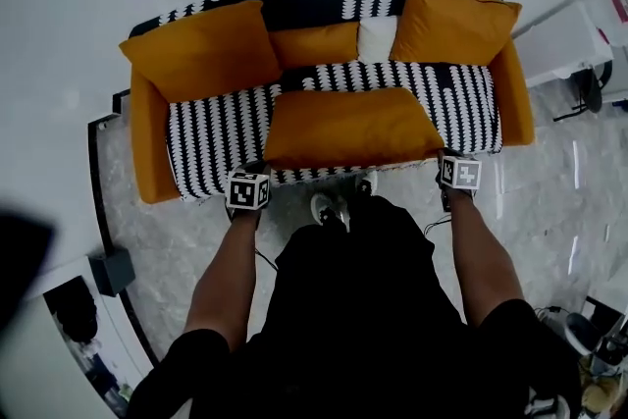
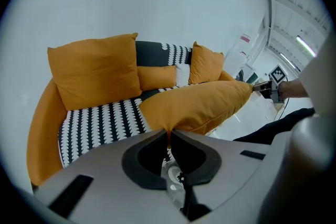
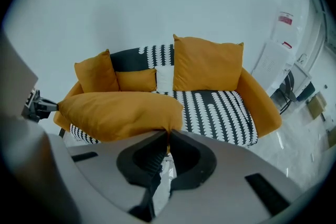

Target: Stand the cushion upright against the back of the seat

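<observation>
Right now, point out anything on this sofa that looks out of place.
One orange cushion hangs flat over the seat front, pinched at its near corners by the left gripper and right gripper. The other two large cushions stand upright against the back.

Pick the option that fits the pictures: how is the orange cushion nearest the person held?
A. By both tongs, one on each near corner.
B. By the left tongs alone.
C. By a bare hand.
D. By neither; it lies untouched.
A: the left tongs and the right tongs each pinch a corner of the cushion.
</observation>
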The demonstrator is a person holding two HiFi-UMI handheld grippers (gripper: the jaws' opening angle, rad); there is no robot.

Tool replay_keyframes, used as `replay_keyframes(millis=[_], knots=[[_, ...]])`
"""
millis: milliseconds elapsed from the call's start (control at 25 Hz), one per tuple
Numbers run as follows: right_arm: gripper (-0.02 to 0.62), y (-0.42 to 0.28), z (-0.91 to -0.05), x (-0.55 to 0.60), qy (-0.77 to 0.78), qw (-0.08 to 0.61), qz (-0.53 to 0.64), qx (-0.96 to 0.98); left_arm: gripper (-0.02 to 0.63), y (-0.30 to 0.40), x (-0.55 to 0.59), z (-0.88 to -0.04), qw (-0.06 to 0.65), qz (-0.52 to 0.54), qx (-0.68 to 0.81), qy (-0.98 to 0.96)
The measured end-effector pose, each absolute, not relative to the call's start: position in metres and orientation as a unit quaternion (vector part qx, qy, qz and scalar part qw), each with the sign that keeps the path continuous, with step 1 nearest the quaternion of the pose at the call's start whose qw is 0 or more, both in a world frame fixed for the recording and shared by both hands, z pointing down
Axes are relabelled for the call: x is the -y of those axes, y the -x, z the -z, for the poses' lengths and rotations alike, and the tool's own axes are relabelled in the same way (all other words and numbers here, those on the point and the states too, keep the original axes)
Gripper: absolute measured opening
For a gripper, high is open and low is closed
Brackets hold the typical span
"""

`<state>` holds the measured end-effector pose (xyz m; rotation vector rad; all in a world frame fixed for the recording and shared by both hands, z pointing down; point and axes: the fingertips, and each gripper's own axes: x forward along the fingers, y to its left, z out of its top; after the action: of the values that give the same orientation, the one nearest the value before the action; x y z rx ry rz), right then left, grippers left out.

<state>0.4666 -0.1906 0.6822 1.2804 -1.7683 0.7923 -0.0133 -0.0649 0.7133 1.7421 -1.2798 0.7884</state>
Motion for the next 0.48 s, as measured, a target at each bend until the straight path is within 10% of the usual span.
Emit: replay_keyframes(millis=[480], knots=[[0.044, -0.454, -0.642, 0.277, -0.496, 0.340, -0.306, 0.738, 0.032, 0.030, 0.149, -0.669, 0.389, -0.276, 0.543, -0.691]])
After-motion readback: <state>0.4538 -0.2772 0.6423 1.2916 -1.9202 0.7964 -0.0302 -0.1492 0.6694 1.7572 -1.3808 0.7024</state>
